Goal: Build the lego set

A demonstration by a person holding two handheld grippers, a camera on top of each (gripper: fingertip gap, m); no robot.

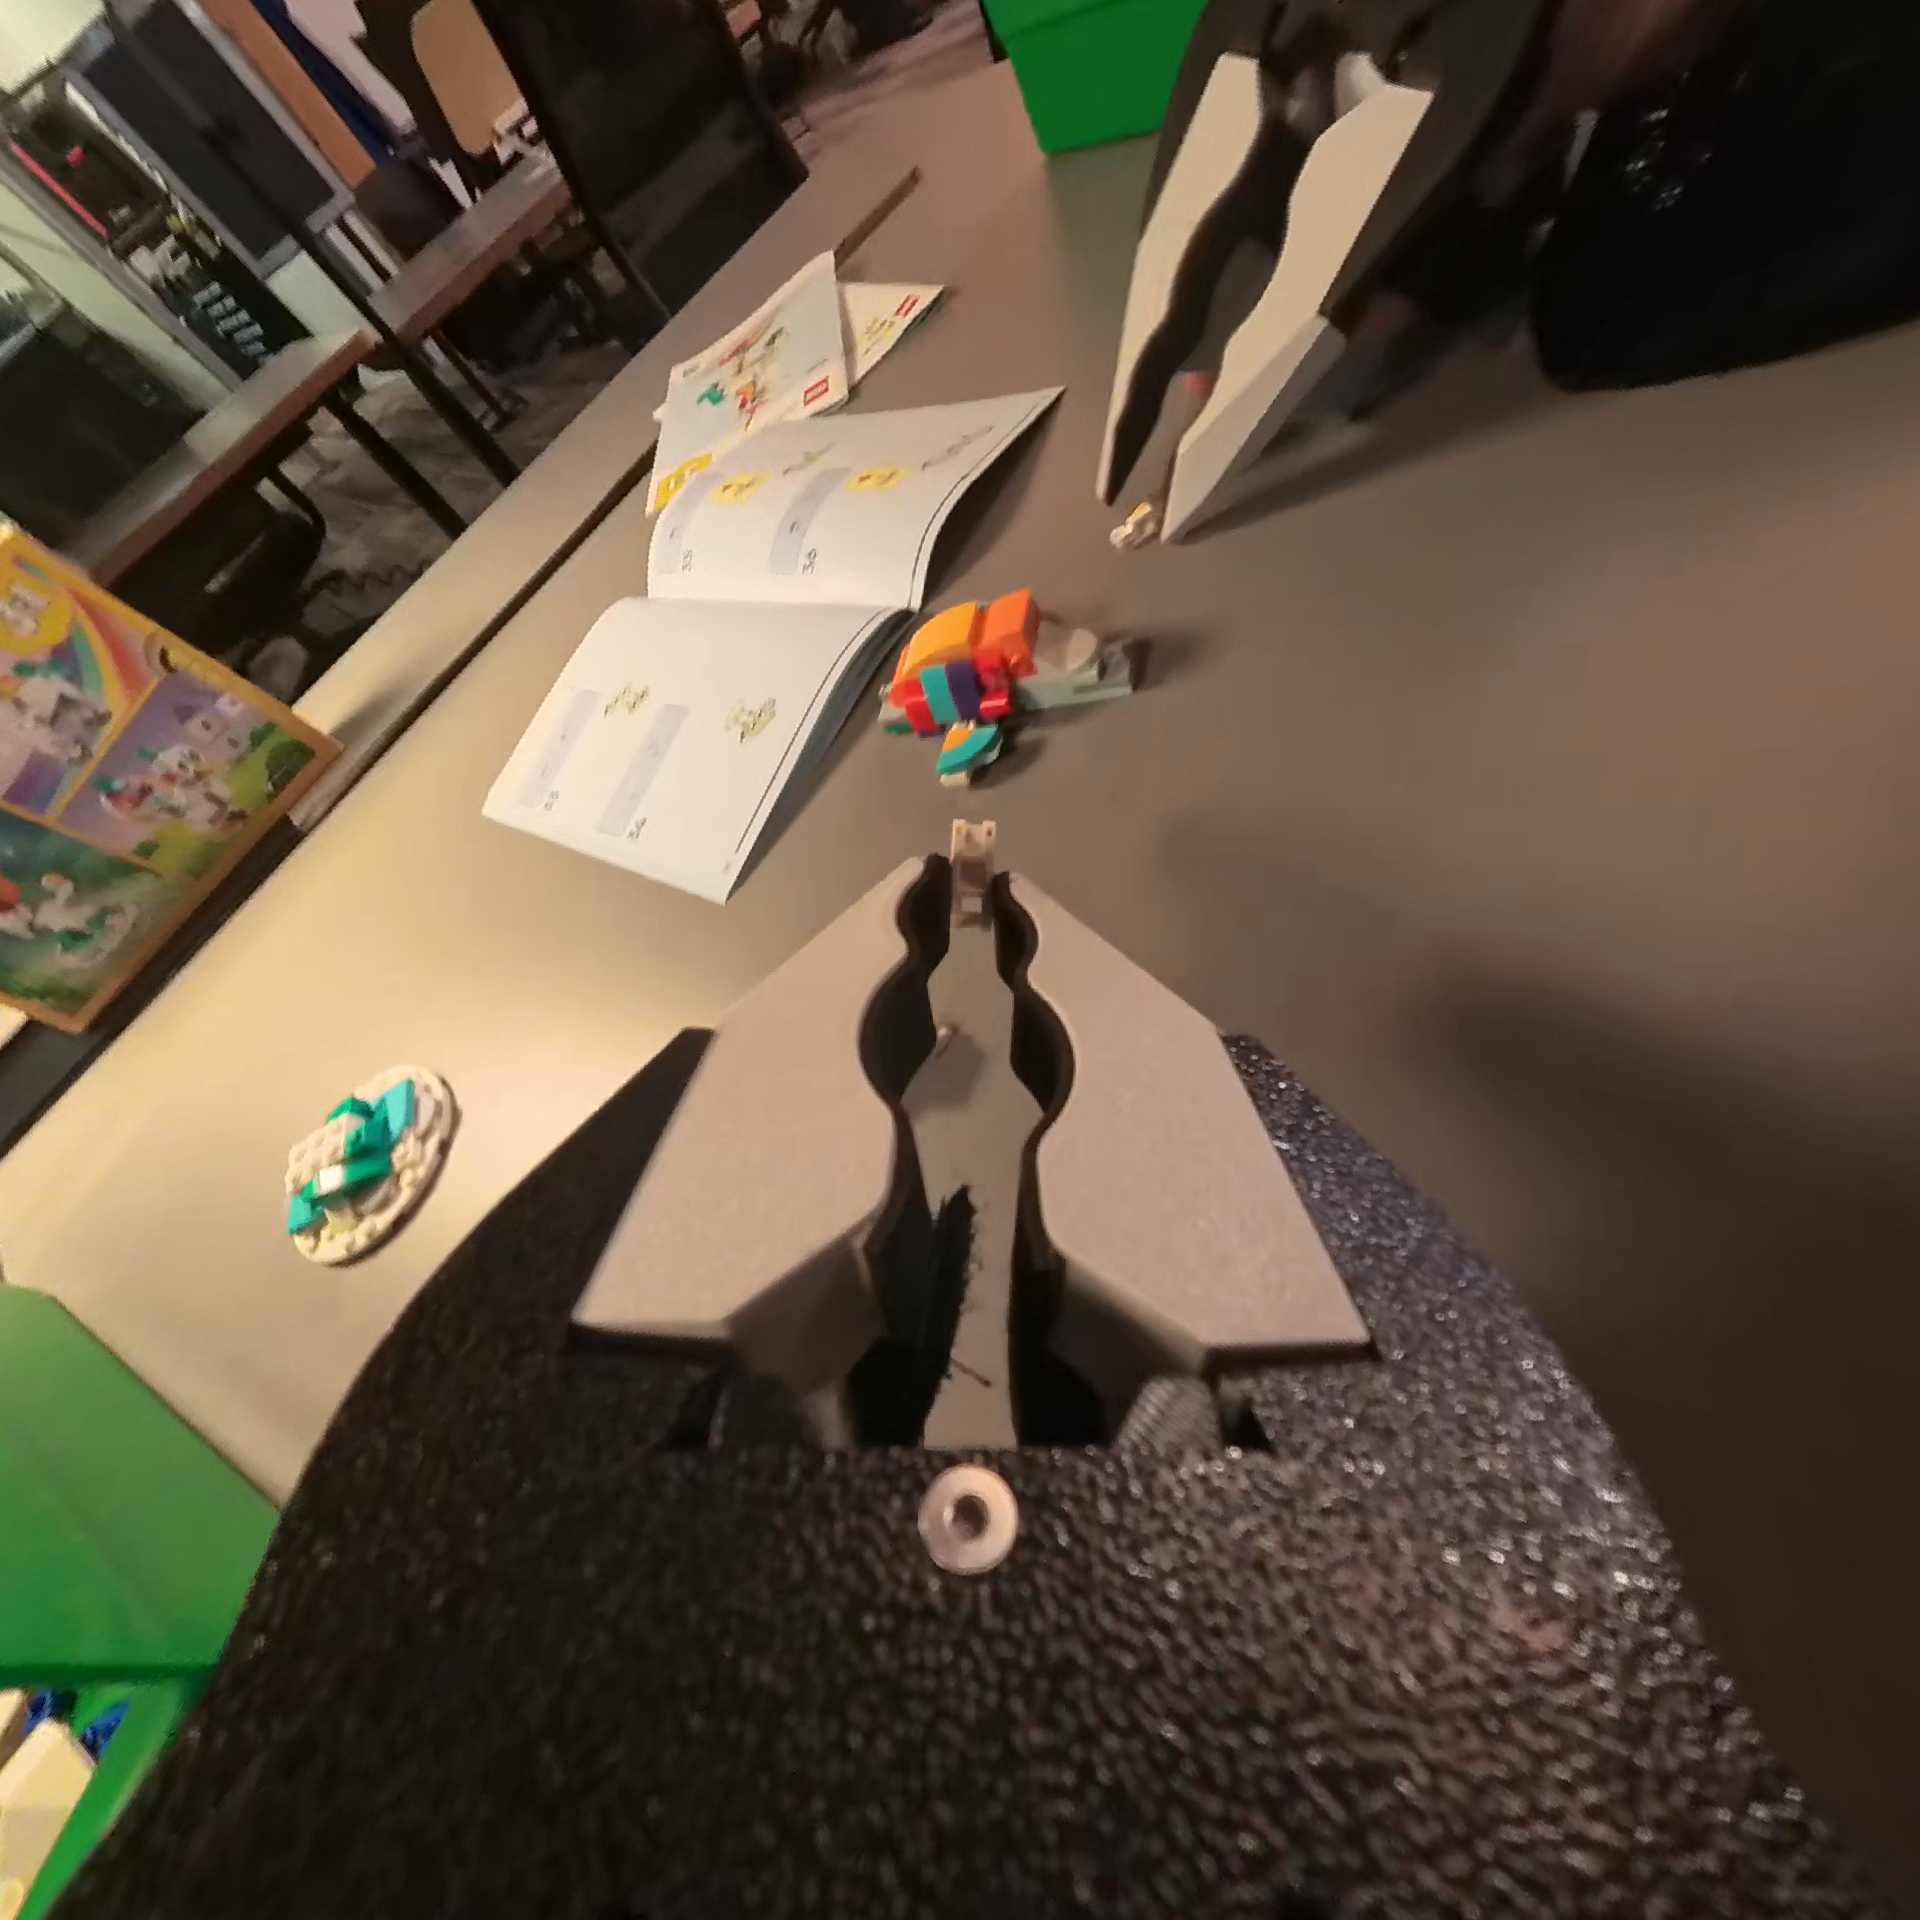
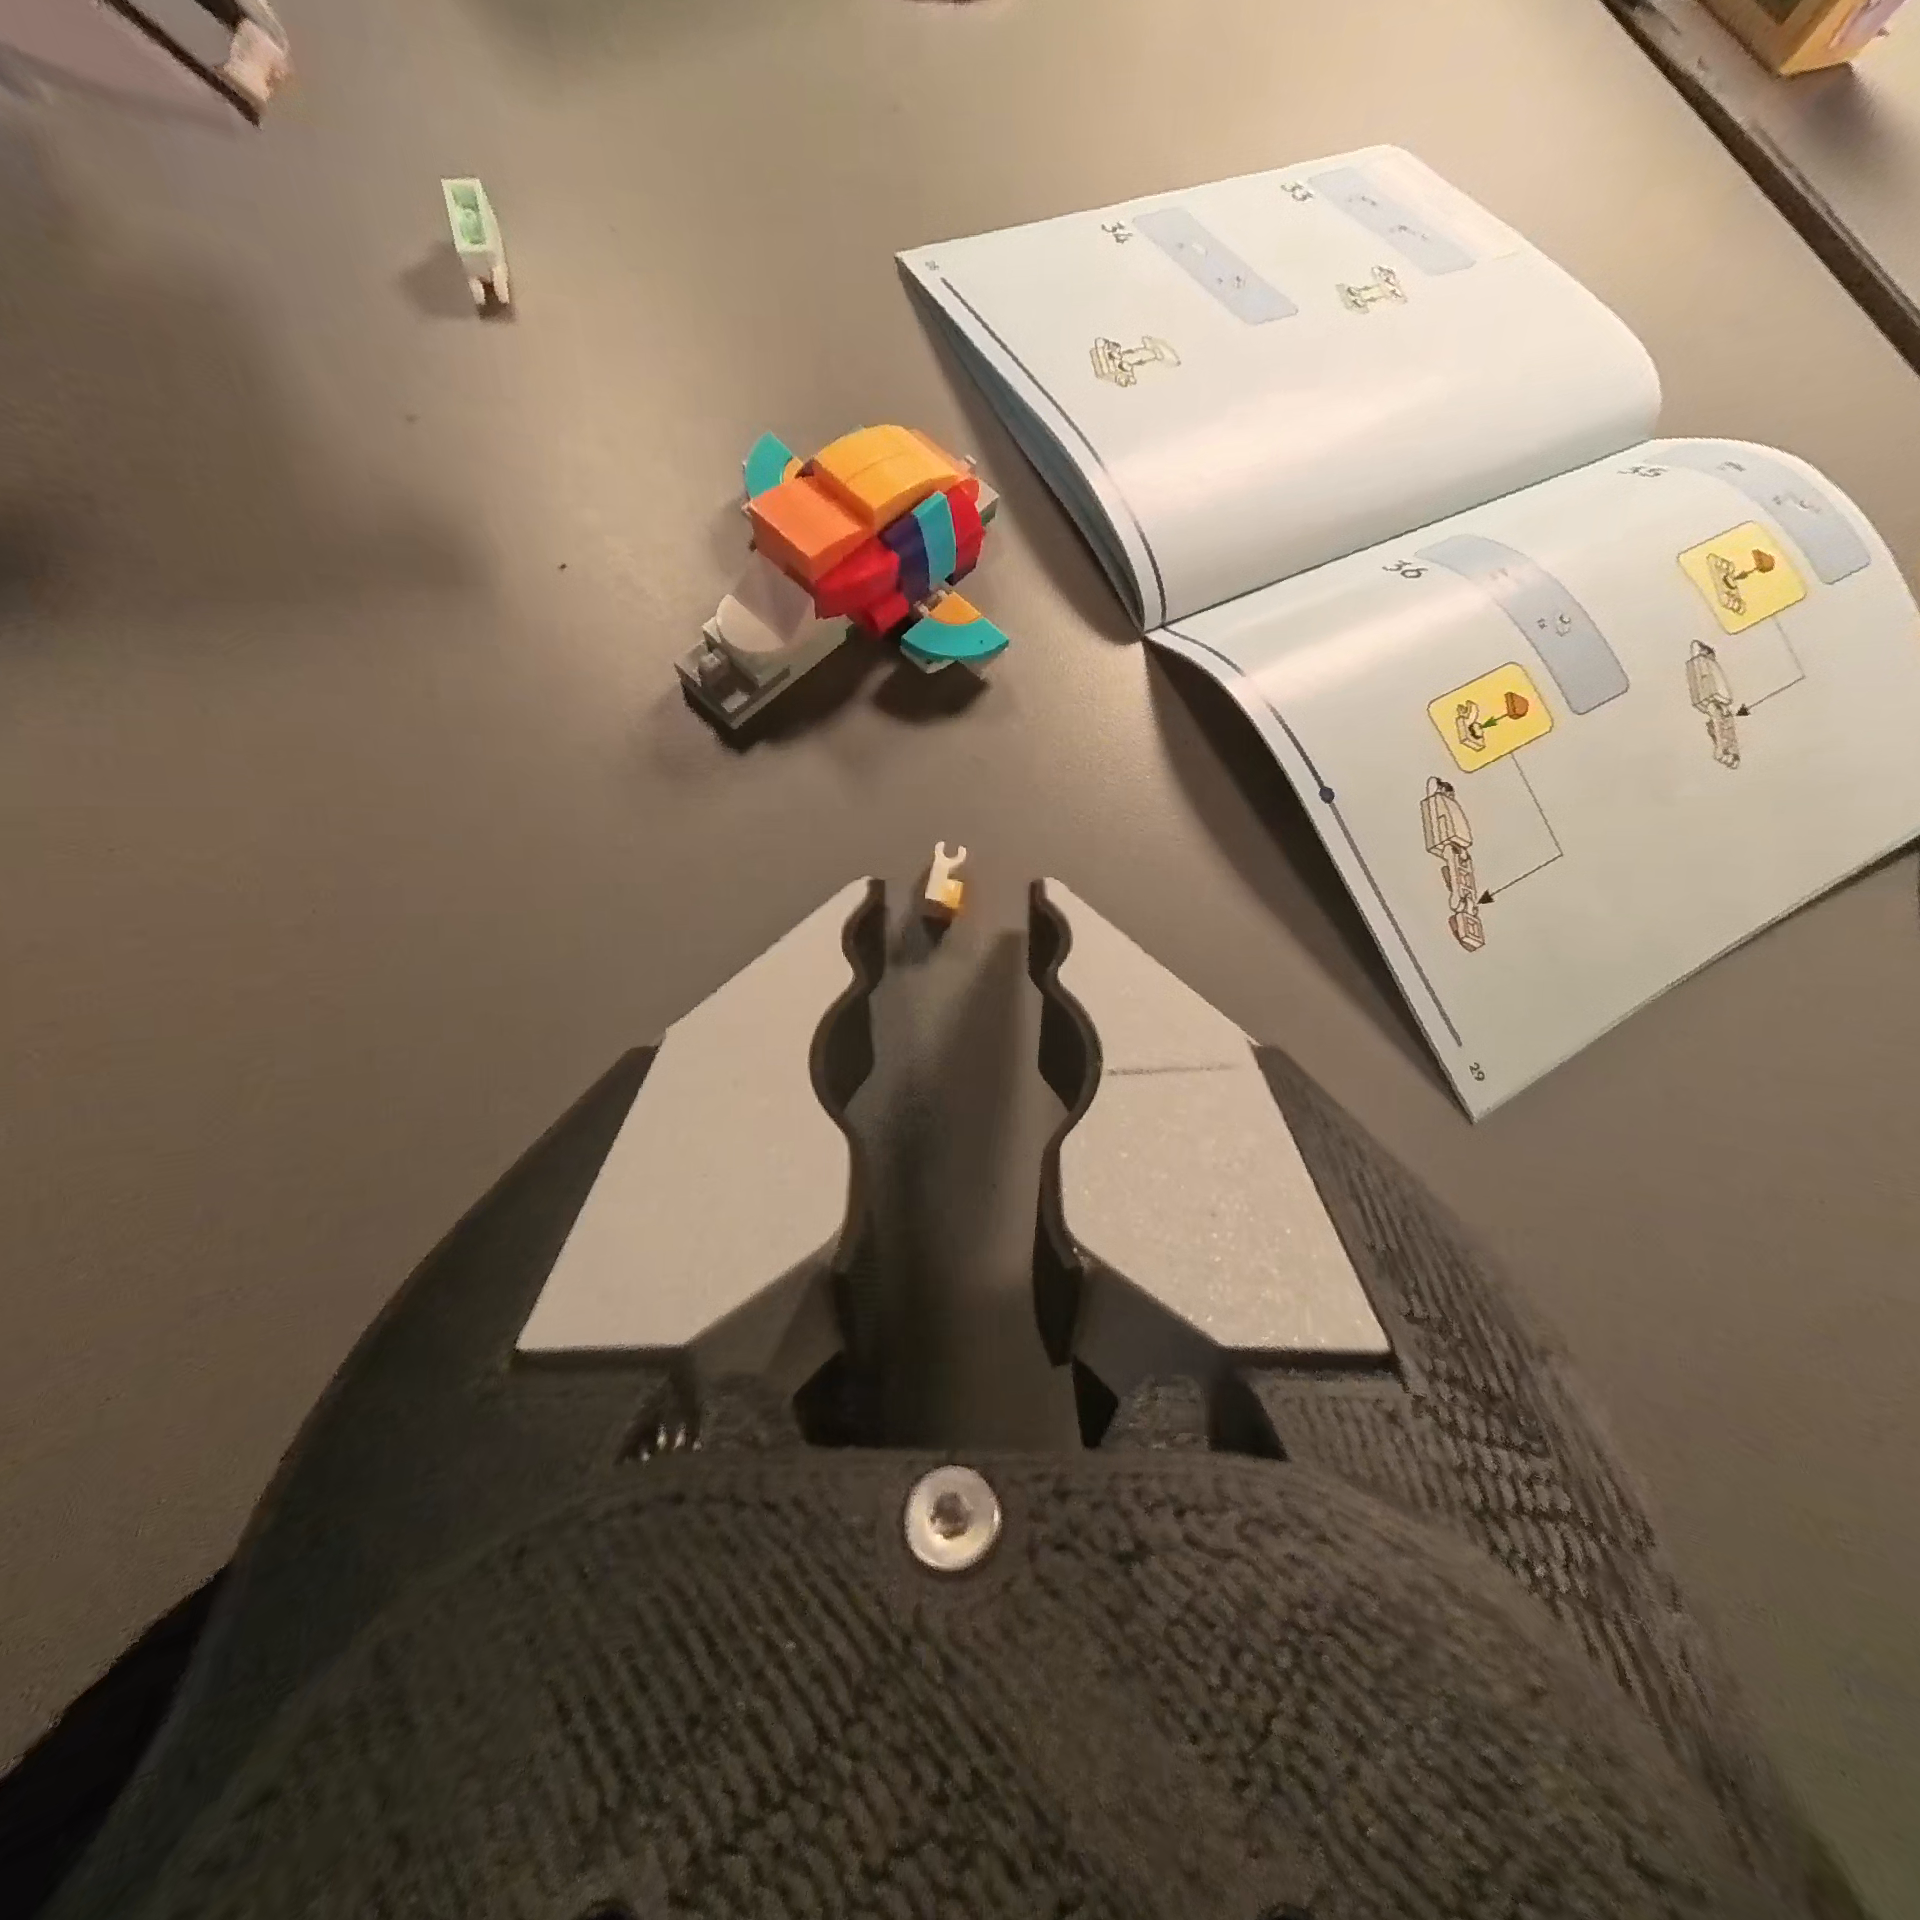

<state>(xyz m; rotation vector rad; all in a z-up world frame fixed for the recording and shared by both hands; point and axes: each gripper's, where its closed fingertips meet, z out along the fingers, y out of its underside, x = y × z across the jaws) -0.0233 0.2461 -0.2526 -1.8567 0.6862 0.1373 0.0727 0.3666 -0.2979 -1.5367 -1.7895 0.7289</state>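
My left gripper [image 1: 968, 883] is shut on a small white piece [image 1: 974, 847] whose clip end sticks out past the tips; it hovers just short of the colourful build [image 1: 971, 665]. My right gripper [image 2: 953, 894] is open and low over the table. A tiny white and orange clip piece [image 2: 943, 885] lies on the table between its tips, untouched. The build [image 2: 862, 561] has orange, red, purple and teal bricks on a grey base and lies ahead of the right gripper. A light green plate with a white clip [image 2: 476, 239] lies farther off, near the left gripper [image 2: 244, 62].
An open instruction booklet [image 2: 1351, 468] lies to the right of the build, with more booklets [image 1: 769, 364] behind it. A round white plate with teal pieces [image 1: 369, 1164], the set's box [image 1: 125, 790] and green bins [image 1: 1081, 73] [image 1: 94, 1507] stand around. The table edge [image 2: 1766, 156] runs at the far right.
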